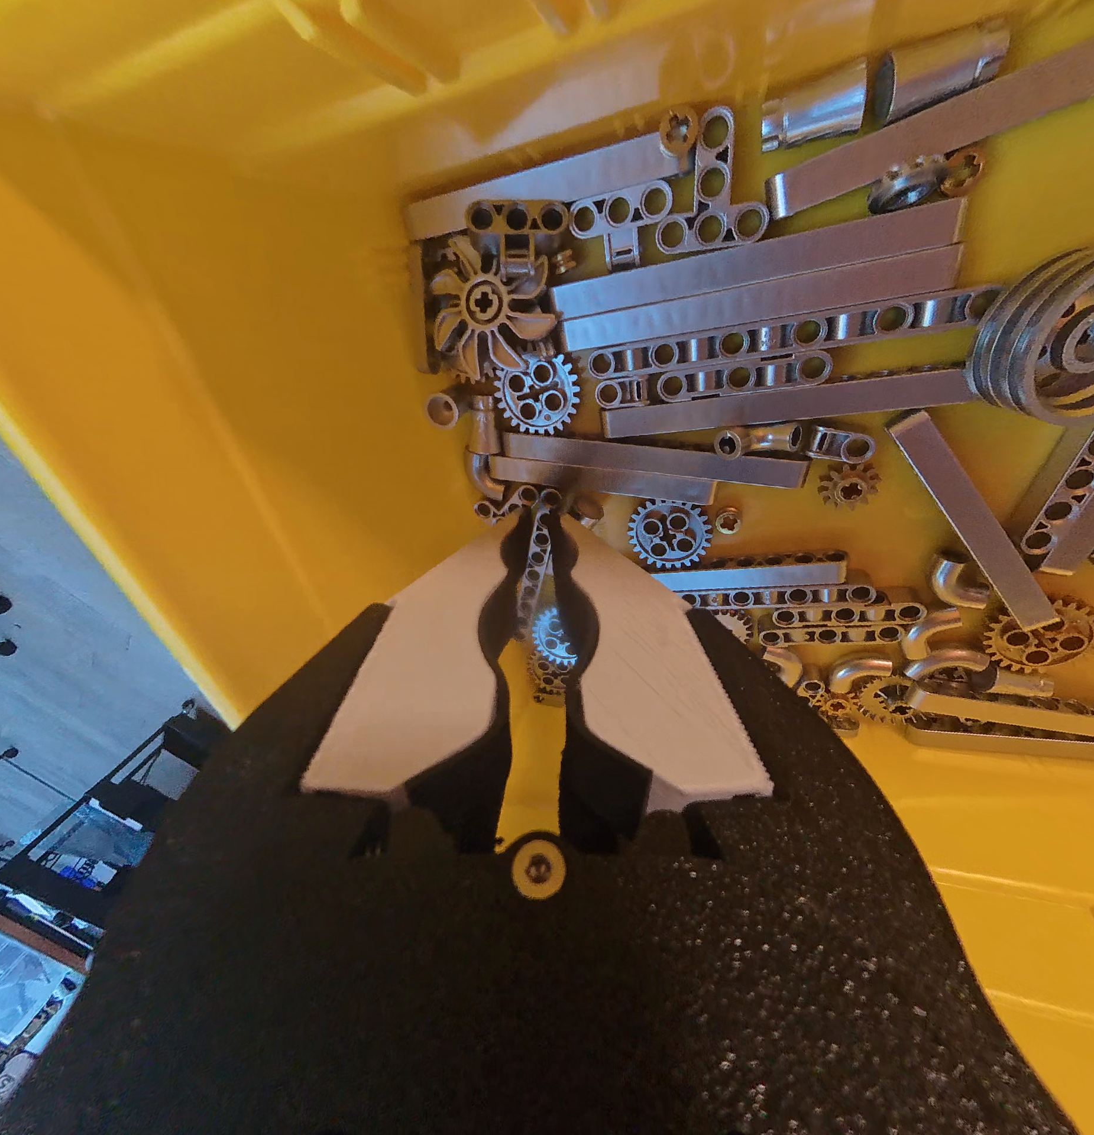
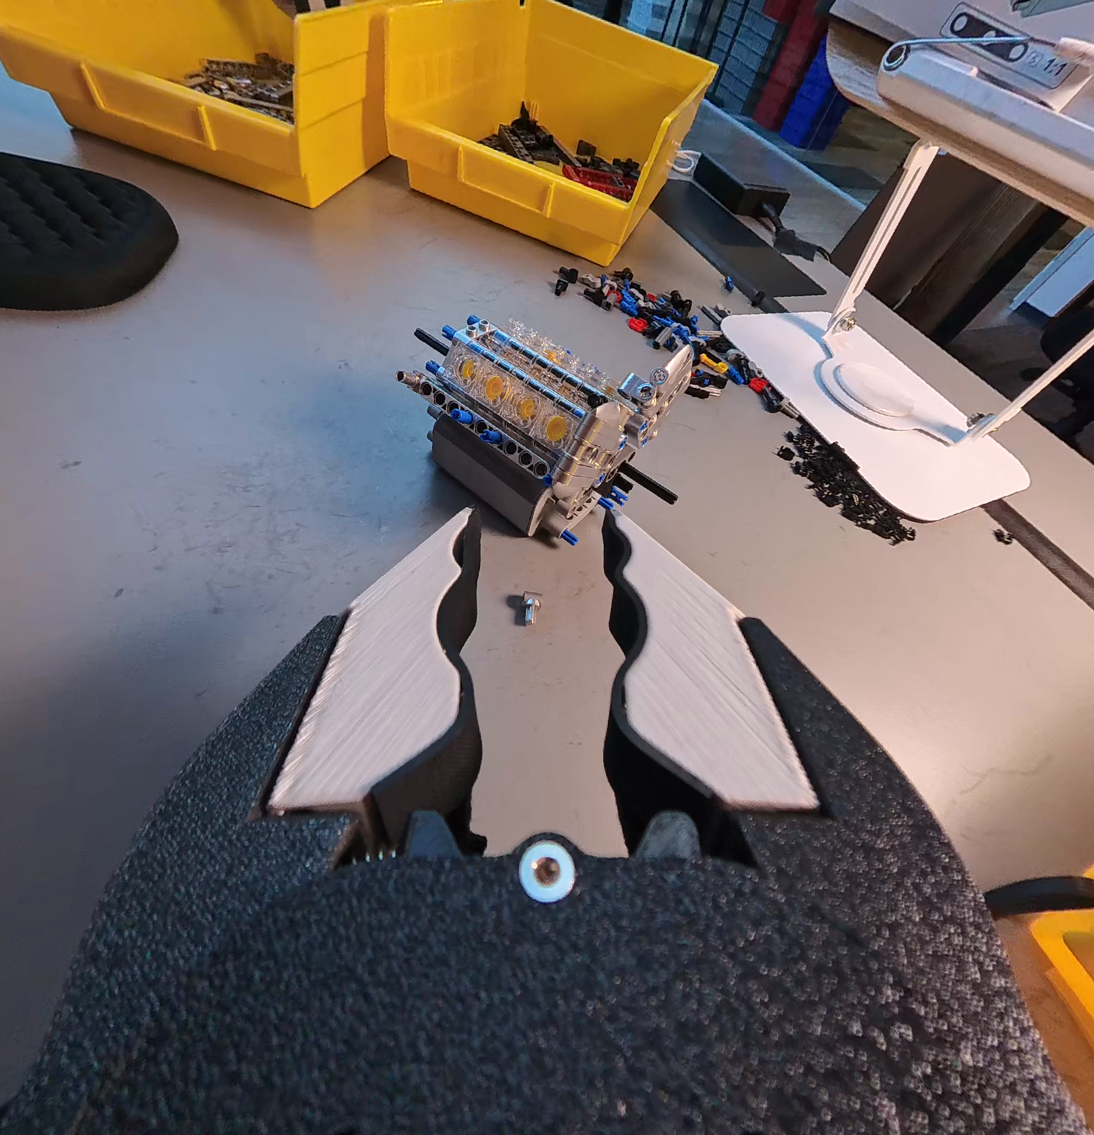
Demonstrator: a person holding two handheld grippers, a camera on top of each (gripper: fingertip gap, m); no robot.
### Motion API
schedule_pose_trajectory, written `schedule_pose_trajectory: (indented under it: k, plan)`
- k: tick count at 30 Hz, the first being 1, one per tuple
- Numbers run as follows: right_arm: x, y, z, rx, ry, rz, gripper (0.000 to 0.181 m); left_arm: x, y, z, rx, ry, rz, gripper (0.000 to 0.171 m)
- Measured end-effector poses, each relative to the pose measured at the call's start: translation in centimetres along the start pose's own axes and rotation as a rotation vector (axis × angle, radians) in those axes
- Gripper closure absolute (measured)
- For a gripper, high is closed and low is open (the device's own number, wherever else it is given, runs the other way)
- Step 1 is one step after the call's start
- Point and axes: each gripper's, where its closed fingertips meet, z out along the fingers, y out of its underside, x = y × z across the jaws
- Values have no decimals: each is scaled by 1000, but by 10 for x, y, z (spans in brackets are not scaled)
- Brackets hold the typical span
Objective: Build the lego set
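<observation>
My left gripper (image 1: 537, 522) reaches inside a yellow bin (image 1: 237, 344) and is shut on a thin silver perforated beam (image 1: 535, 568) that runs lengthwise between the pads. Around its tip lie several silver beams, gears (image 1: 537, 395) and a fan-shaped piece (image 1: 486, 307). My right gripper (image 2: 537, 522) is open and empty above a grey table (image 2: 225, 491). A small silver pin (image 2: 530, 607) lies on the table between its fingers. Just beyond the fingertips stands a brick-built engine model (image 2: 532, 424) with clear cylinders, yellow pistons, blue pins and a black axle.
Two yellow bins (image 2: 557, 202) with dark parts stand at the back of the table. Loose coloured pins (image 2: 667, 313) and small black pieces (image 2: 852, 485) lie right of the model. A white lamp stand base (image 2: 870, 417) sits at the right. A black padded object (image 2: 53, 233) lies at left. Left tips to right tips: about 60 cm. The right gripper is farther from the fan-shaped piece (image 1: 486, 307), some 60 cm, than the left, some 6 cm.
</observation>
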Motion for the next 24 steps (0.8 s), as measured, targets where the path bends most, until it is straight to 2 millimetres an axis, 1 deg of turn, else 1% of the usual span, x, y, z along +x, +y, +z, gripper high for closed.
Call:
schedule_pose_trajectory:
  k: [2,8,11,13,17,21,24]
  plan:
    - [0,0,0,-1,-2,0,142,3,4,0,-14,16,-3,169]
    - [-1,-1,0,2,-2,-3,142,12,21,0,-80,60,-1,167]
    - [-1,-2,1,3,-2,-5,142,8,25,-6,-91,32,6,167]
    - [-2,-2,1,2,-3,-6,142,0,16,-13,-34,-7,-10,167]
    - [-2,-2,2,0,-5,-9,142,-20,-16,-24,125,-119,-45,167]
    - [-2,-2,1,1,1,-9,142,-24,-48,-25,247,-152,-62,167]
    - [-1,-2,1,1,2,-9,142,-21,-59,-18,266,-124,-65,163]
